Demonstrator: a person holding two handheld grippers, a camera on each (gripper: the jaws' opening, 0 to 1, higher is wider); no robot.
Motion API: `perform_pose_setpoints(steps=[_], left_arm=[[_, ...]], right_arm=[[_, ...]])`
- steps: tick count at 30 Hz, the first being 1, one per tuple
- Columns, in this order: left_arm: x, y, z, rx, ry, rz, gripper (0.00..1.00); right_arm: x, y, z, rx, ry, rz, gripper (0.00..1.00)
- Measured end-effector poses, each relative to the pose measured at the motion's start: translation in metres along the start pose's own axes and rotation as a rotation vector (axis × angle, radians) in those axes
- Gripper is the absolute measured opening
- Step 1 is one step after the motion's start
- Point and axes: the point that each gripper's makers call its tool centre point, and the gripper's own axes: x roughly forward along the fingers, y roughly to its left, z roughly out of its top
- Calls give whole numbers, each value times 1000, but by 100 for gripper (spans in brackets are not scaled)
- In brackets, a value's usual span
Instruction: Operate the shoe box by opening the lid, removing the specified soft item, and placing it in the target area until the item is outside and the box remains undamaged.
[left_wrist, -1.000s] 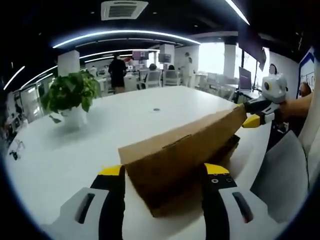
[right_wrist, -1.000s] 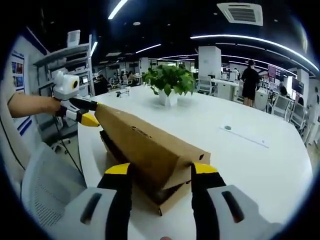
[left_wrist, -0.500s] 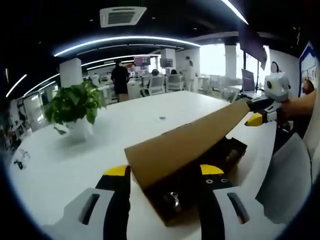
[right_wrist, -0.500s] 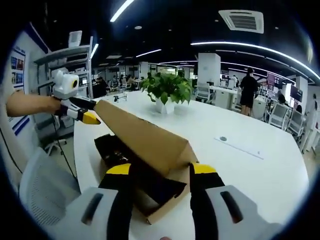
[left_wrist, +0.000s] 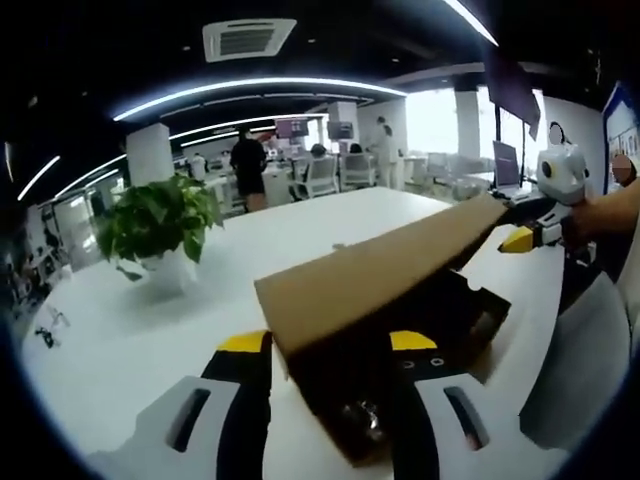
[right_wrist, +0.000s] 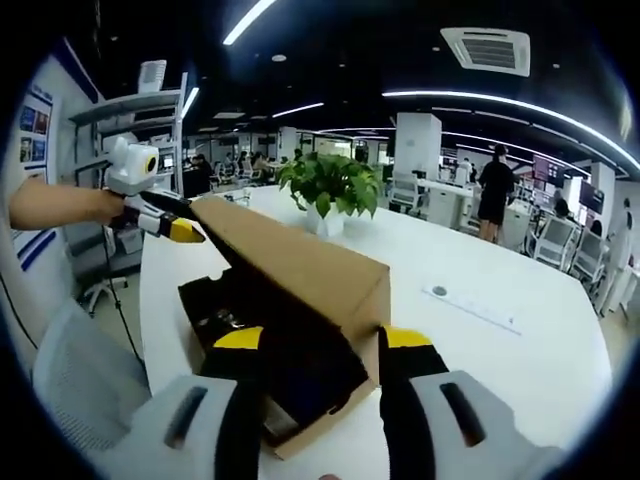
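The shoe box (left_wrist: 420, 370) is seen lying on the white table (left_wrist: 150, 330), with its long side running from one gripper to the other. The lid (left_wrist: 375, 280) is tilted up on its far edge, and dark stuff is seen inside. The left gripper (left_wrist: 328, 350) is placed at one short end, jaws apart on each side of the lid corner; a firm grip cannot be told. The right gripper (right_wrist: 312, 345) is placed the same way at the other end.
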Motion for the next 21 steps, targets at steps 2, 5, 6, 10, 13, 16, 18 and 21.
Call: perform_pose_setpoints(steps=[2,5,6,10,13,16,18,21], left_arm=[[2,2,2,5,-2,6,40],[5,6,5,17,-4,12,39],[5,7,6,17,-5,13,39],[10,10,11,13,-10,18,38],[12,14,13,19,-12,23,36],[15,17,16,20,-13,28,33],[16,20,17,24,-14,31,32],[19,23,20,26,-17,35,29]], right_arm=[[1,-2,2,-1,-2,-3,41],[3,-4,4,-5,-5,-5,41],[4,-6,6,-7,-6,-7,41],[7,-10,8,-11,-9,-10,40],[9,-13,10,-15,-11,-13,40],[11,-16,13,-19,-10,-14,39],[13,-19,14,-21,-10,-15,39],[15,-22,16,-23,-7,-17,38]])
